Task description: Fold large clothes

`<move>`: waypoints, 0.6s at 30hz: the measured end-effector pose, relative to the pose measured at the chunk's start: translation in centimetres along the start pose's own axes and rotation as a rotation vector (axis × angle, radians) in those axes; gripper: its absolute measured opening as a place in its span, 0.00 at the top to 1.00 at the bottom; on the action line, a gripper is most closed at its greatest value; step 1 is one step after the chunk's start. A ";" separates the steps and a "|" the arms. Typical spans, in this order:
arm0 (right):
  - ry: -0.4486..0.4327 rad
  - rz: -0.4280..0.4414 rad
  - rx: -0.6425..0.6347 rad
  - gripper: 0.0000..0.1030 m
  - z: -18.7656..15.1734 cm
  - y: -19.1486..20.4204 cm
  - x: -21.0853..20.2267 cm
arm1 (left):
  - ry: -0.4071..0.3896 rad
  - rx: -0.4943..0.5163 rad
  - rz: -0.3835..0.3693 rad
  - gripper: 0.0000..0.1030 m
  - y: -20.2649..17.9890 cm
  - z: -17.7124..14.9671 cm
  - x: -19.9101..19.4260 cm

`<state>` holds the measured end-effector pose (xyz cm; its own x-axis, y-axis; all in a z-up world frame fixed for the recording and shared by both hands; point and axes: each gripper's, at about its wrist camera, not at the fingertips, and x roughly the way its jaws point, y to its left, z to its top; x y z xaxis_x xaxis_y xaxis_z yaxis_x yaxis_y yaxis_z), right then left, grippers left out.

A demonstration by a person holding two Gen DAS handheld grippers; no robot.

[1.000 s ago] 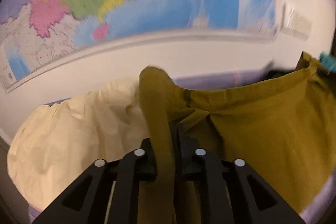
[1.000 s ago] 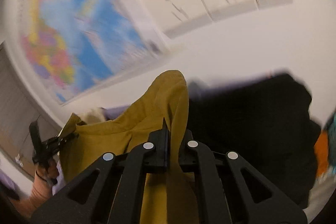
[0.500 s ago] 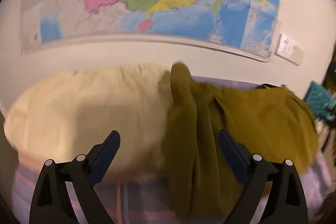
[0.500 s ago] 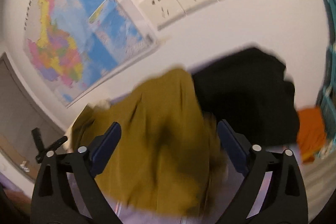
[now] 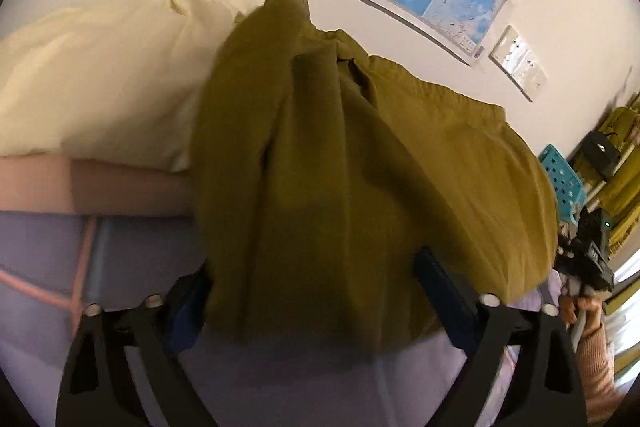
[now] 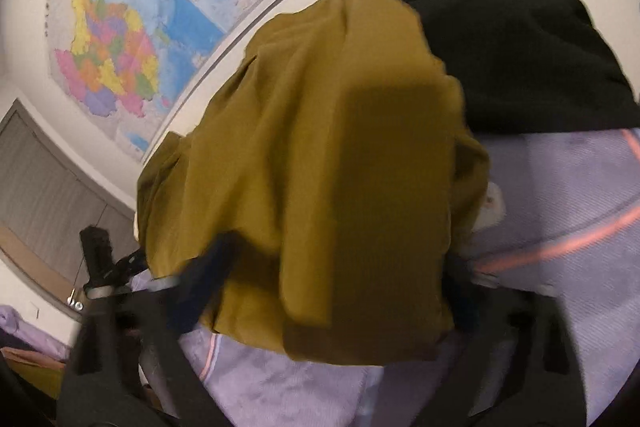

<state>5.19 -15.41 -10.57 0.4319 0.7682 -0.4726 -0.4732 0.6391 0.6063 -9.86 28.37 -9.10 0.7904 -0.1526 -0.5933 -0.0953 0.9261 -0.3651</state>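
Lilac bedsheet under one mustard garment, one cream pillow; two tools, jaws apart, closing.

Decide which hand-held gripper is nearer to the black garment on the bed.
Right. The right hand-held gripper works the side of the mustard garment that borders the black garment. The left hand-held gripper is at the opposite side, by the cream pillow.

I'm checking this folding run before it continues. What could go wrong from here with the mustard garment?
1. The mustard garment lies bunched, and both hand-held grippers' jaws have just been closing around it; the left hand-held gripper might pinch several layers and fix a crooked fold.
2. Its far edge rests on the cream pillow, so a pull may drag that.
3. The right hand-held gripper could snag the black garment alongside.
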 end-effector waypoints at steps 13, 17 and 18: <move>-0.106 0.249 -0.031 0.79 -2.6 5.1 -12.7 | 0.049 -0.025 -0.221 0.78 -0.9 -2.4 -9.3; 0.007 0.050 0.085 0.72 -5.5 0.7 -10.9 | 0.140 -0.005 -0.048 0.56 0.8 -5.3 -7.4; 0.048 -0.009 0.088 0.69 -6.0 -0.3 -10.0 | 0.153 -0.003 -0.023 0.49 1.2 -5.7 -6.7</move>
<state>-3.62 -23.00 -9.88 0.3975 0.7650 -0.5067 -0.3999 0.6414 0.6547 -18.76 28.58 -9.65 0.6907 -0.2247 -0.6874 -0.0807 0.9206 -0.3821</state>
